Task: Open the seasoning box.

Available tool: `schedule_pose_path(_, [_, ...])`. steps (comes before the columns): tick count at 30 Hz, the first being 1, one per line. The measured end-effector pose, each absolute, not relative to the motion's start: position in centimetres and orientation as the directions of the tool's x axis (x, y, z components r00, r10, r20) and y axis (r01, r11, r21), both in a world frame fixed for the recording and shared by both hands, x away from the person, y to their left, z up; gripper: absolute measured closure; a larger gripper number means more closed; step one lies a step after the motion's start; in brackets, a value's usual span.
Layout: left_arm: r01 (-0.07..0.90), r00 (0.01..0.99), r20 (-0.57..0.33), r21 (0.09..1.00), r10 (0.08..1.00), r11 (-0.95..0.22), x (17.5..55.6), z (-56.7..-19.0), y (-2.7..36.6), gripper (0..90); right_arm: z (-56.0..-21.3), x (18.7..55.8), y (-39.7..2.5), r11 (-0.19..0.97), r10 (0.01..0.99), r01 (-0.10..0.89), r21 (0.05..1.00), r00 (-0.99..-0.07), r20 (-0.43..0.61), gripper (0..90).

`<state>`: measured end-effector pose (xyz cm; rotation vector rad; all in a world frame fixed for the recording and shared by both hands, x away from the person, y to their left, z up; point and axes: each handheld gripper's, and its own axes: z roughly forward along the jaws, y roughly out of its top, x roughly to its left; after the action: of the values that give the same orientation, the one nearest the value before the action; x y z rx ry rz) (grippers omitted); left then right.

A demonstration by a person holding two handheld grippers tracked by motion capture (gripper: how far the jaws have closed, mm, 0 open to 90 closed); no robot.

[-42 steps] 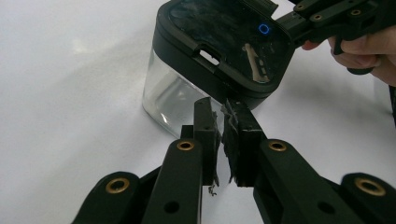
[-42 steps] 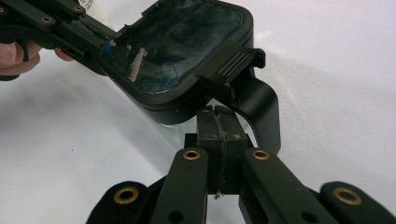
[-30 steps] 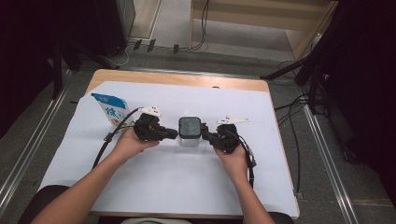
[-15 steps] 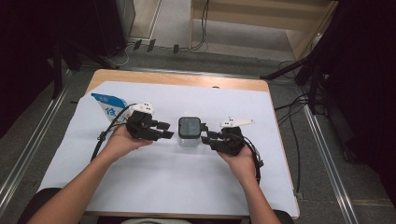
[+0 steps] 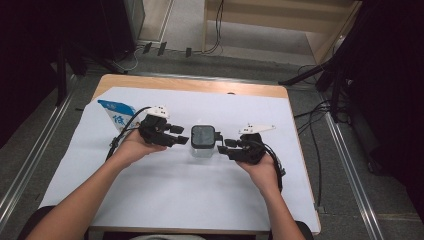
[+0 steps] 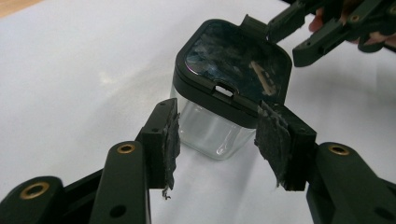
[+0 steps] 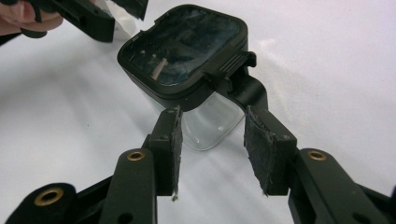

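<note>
Clear plastic container [image 5: 202, 145] with a dark lid [image 6: 233, 60] stands mid-table on the white sheet [image 5: 175, 190], between the two tools. Left gripper [image 5: 184, 136] and right gripper [image 5: 224, 147] both hold their jaws parted, just beside opposite walls, grasping nothing. A blue-and-white pouch [image 5: 116, 113] lies far left.

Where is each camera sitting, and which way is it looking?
High view: above the person's side, looking forward and down on the table; forearms, left hand-held gripper and right hand-held gripper show.
Left gripper view: rides the left hand-held gripper, looking along its open jaws at the clear jar with its dark lid.
Right gripper view: rides the right hand-held gripper, facing the jar's latch side.
All three share the jar.
</note>
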<state>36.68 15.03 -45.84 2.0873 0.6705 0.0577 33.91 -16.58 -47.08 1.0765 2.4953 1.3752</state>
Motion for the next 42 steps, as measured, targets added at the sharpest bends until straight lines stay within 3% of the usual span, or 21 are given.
schedule_pose_path(5, [0.45,0.861,-0.244,0.775,0.447,-0.443,37.1,-45.9,14.9,34.2,-47.1,34.3,-16.8,0.346,0.62,0.544,0.764,-0.744,0.249,58.2])
schedule_pose_path(8, [0.468,0.858,-0.269,0.761,0.437,-0.449,37.5,-46.2,14.5,12.2,-47.1,34.5,-16.9,0.346,0.614,0.542,0.766,-0.748,0.252,58.2])
schedule_pose_path(11, [0.422,0.886,-0.225,0.754,0.406,-0.503,37.6,-46.5,13.9,0.1,-47.1,34.5,-16.6,0.354,0.612,0.546,0.759,-0.749,0.253,58.2])
schedule_pose_path(24, [0.388,0.904,-0.209,0.766,0.372,-0.513,38.5,-48.1,12.8,0.1,-47.5,35.0,-16.7,0.351,0.611,0.564,0.747,-0.743,0.274,58.4])
schedule_pose_path(30, [0.346,0.925,-0.18,0.763,0.335,-0.546,38.9,-47.0,12.1,0.1,-47.5,35.0,-16.6,0.349,0.612,0.566,0.747,-0.742,0.276,58.6])
schedule_pose_path(42, [0.369,0.917,-0.198,0.754,0.347,-0.544,39.7,-48.7,11.3,0.2,-47.6,35.2,-16.9,0.337,0.617,0.576,0.744,-0.733,0.288,58.6])
